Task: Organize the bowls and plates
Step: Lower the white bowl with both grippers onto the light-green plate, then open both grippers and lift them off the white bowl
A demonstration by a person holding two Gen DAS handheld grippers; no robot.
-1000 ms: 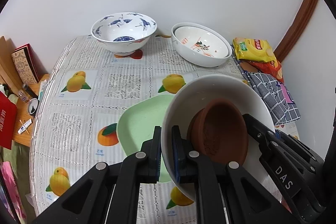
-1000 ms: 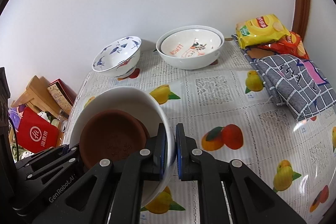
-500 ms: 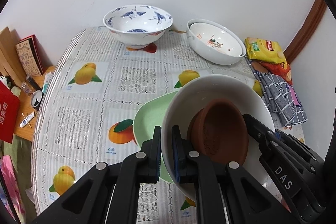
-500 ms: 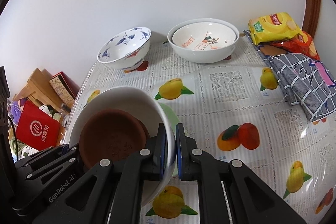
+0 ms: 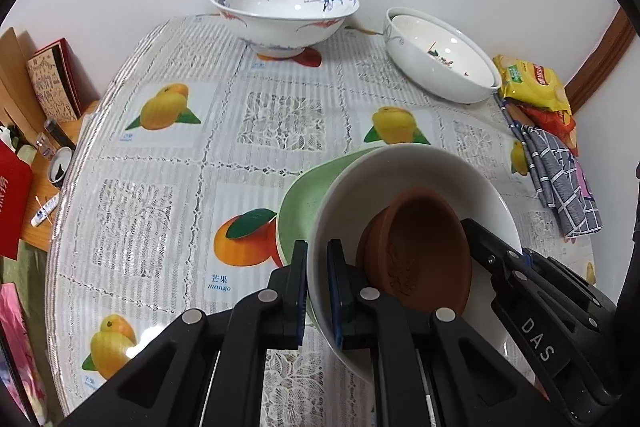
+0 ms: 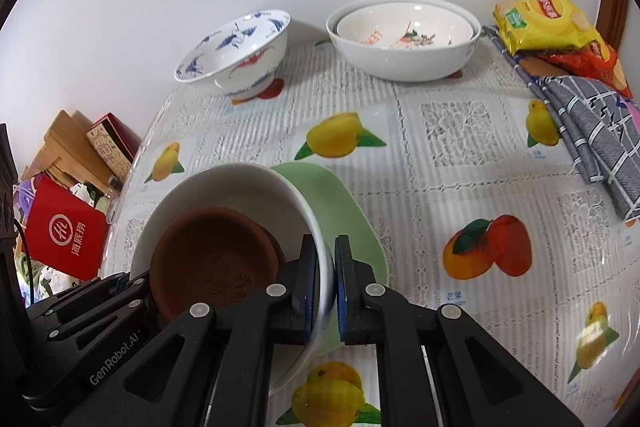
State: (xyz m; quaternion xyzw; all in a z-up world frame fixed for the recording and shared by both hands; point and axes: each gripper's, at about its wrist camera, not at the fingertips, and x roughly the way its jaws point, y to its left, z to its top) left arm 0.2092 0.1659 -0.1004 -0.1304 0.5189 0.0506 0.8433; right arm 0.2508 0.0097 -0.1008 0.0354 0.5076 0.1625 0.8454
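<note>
- Left tongs (image 5: 317,287) clenched on the rim of the white bowl (image 5: 400,171), one pad inside, one outside, at the bowl's 9 o'clock edge in the left wrist view.
- Right tongs (image 6: 326,287) clenched on the same white bowl (image 6: 224,183), on the opposite rim, at its 3 o'clock edge in the right wrist view.
- Brown clay dish (image 5: 416,247) sits inside the white bowl, tilted, leaning on the bowl's wall; also seen in the right view (image 6: 212,259).
- White bowl is held tilted above the green plate (image 5: 304,199), which lies flat on the counter (image 5: 160,187) right under it; can't tell if they touch.
- Green plate in the right view (image 6: 344,211) sticks out at 1 o'clock of the bowl.
- Blue-and-white crane bowl (image 5: 284,11) at 12 o'clock, far edge of the counter by the wall.
- Two nested white bowls (image 5: 440,59) at 1 o'clock, inner one with a printed pattern.
- Yellow snack bag (image 5: 528,83) and checked grey cloth (image 5: 560,179) at 2–3 o'clock on the counter edge.
- Red box (image 6: 66,231) off the counter at 9 o'clock in the right view.
</note>
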